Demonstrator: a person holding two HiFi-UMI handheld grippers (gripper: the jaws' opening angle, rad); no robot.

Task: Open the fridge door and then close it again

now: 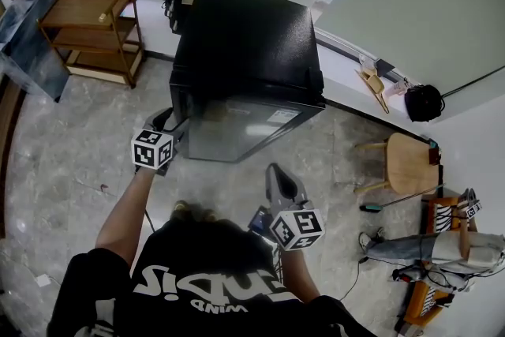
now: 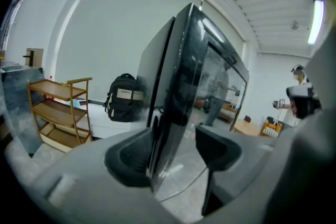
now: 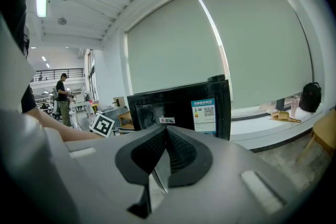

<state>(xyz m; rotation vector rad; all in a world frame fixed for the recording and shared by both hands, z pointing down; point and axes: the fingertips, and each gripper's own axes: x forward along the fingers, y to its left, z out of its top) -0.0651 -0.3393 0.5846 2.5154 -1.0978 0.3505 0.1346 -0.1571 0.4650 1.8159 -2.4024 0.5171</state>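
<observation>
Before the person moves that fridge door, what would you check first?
1. Left gripper around the edge of the fridge door: ok, its jaws straddle the edge.
2. Jaws clamped on the door: not ok, a gap shows beside one jaw.
3. Right gripper out of the way: ok, shut, empty and held back near the body.
4. Wooden chair clear of the door's swing: probably ok, it stands apart to the right.
5. Door already ajar: cannot tell.
</observation>
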